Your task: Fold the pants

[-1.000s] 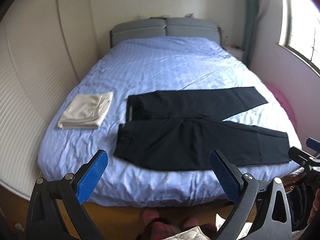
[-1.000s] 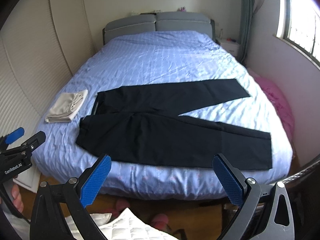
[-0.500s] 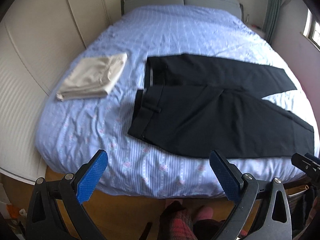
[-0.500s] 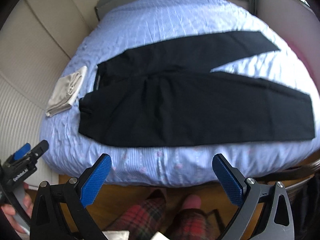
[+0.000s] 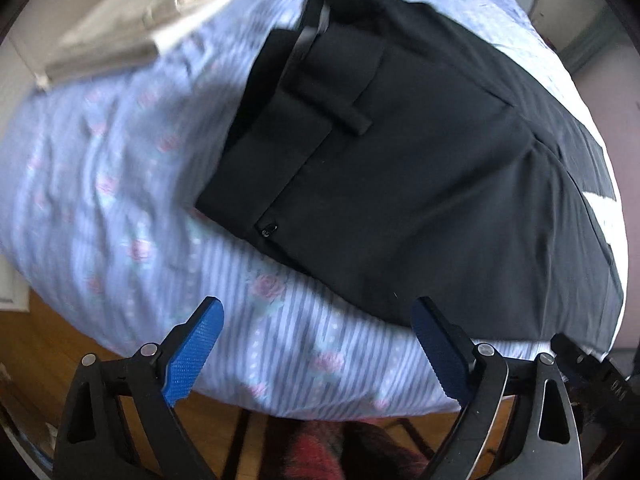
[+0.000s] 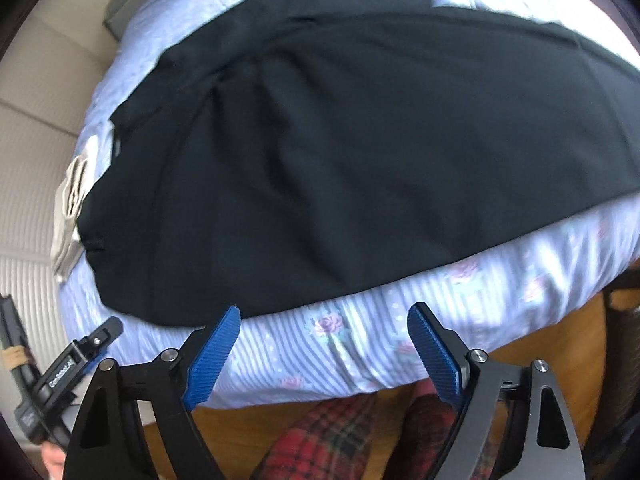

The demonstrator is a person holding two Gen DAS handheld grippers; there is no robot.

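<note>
left gripper [image 5: 316,344] and right gripper [image 6: 324,344] both have their blue pads apart with nothing between them, though the jaws have just been closing in a bit, i'd guess sizing up for a pinch on the near hem. the black pants [image 5: 400,168] lie flat on the striped bedsheet [image 5: 120,184], waistband toward the left gripper's side, legs running off toward the right one, so each tong gets its own end. the near edge of the pants is just ahead of both sets of tips, not touching yet. a folded beige garment [image 5: 132,28] sits apart on the sheet, well out of the way.
</note>
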